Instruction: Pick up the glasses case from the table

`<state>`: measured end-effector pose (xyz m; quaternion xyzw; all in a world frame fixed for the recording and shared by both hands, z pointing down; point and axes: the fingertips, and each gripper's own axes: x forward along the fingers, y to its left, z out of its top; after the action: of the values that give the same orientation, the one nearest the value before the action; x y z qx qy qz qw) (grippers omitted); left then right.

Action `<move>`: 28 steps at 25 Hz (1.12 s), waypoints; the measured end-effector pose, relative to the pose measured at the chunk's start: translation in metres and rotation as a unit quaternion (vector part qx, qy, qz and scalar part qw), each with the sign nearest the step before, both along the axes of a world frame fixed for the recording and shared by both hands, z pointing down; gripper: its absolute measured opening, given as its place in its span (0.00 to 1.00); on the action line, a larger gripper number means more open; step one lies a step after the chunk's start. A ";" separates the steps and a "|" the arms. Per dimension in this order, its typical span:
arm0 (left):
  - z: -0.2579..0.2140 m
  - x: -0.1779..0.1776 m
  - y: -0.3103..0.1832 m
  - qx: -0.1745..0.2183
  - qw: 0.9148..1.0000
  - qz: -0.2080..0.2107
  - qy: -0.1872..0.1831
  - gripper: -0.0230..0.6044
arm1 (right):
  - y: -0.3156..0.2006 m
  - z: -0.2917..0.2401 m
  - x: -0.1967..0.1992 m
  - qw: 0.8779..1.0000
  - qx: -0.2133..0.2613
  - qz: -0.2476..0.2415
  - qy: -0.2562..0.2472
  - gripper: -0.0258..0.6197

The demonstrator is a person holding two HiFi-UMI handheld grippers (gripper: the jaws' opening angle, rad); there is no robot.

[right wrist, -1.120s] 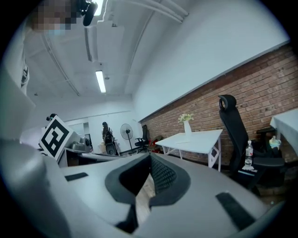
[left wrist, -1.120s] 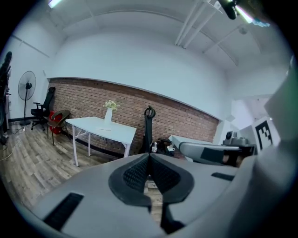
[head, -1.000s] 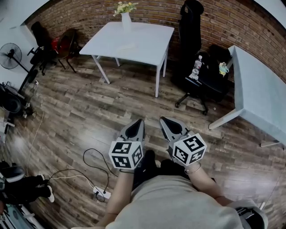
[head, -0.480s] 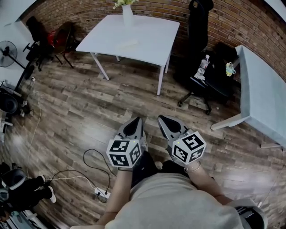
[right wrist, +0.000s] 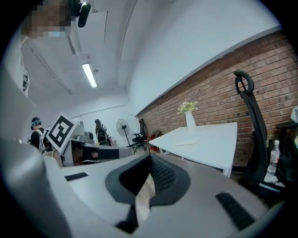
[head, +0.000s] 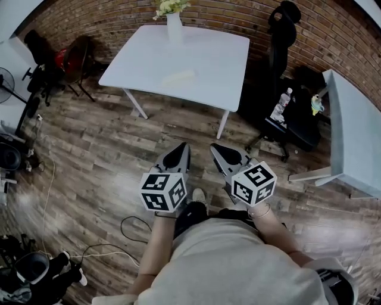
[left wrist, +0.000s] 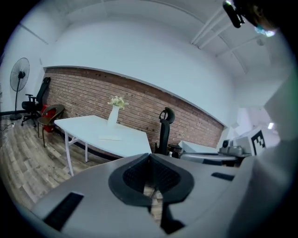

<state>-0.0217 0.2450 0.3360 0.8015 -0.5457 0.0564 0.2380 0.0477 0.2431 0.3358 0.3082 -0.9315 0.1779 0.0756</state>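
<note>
Head view, glasses case: the glasses case, pale and flat, lies near the middle of the white table, well apart from both grippers.
Head view, grippers: the left gripper and right gripper sit side by side over the wood floor, short of the table's near edge and pointing toward it.
Head view, containers: a white vase at the table's far edge holds flowers. The case looks closed, so its contents are unseen. A bottle stands on the dark chair beyond the table's right corner; its fill is too small to tell.
Left gripper view, fingers: the jaws are pressed together with nothing between them, and the table lies ahead.
Right gripper view, fingers: the jaws meet tip to tip and are empty. The case shows as a thin strip in front of the vase.
Step in hand, likely: approach. Get to the near edge, spread one gripper's jaws before reaching, come in low across the case's narrow width, and stay clear of the vase.
</note>
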 end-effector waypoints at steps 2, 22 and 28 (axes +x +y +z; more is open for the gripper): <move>0.000 -0.013 -0.019 -0.001 1.000 0.013 0.001 0.05 | -0.022 0.002 -0.016 1.000 -0.003 0.010 0.004 0.04; 0.046 -0.054 -0.152 -0.060 0.998 0.016 0.011 0.05 | -0.159 0.032 -0.068 0.999 -0.034 -0.019 0.020 0.04; 0.039 -0.070 -0.233 -0.059 0.998 -0.006 -0.010 0.05 | -0.251 0.020 -0.082 0.999 -0.025 -0.041 0.004 0.04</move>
<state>-0.0918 0.0117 0.3745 0.7821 -0.5487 0.0947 0.2797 -0.0340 -0.0079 0.3553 0.2687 -0.9383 0.1967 0.0939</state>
